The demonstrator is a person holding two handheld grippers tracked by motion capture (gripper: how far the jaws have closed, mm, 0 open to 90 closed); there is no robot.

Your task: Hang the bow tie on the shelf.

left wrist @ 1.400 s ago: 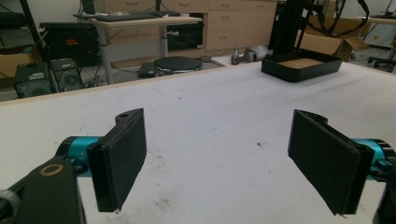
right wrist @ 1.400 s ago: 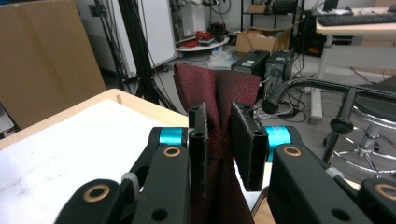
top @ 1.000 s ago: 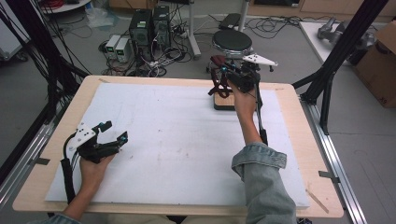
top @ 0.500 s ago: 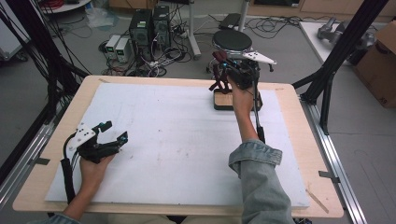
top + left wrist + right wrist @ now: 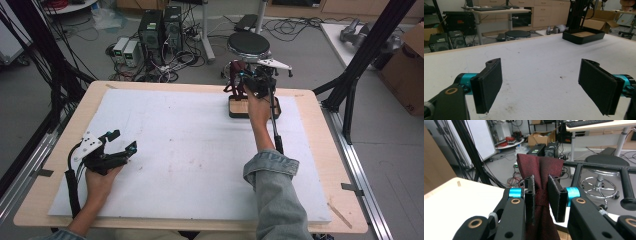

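At the near left the left tool (image 5: 121, 141) rests on the white, faintly stained worktop (image 5: 190, 165), its felt-faced jaws wide apart and idle. At the far right the right tool (image 5: 541, 192) is clamped on a dark red, finely woven cloth (image 5: 539, 168), bunched limp above the shallow black tray (image 5: 237, 111). Judging by this, lift slowly and straight so the soft fabric clears the tray's rim without snagging.

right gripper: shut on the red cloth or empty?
Shut on it. In the right gripper view the right gripper has its jaws pinching the dark red cloth, which bunches between them and fans out above.
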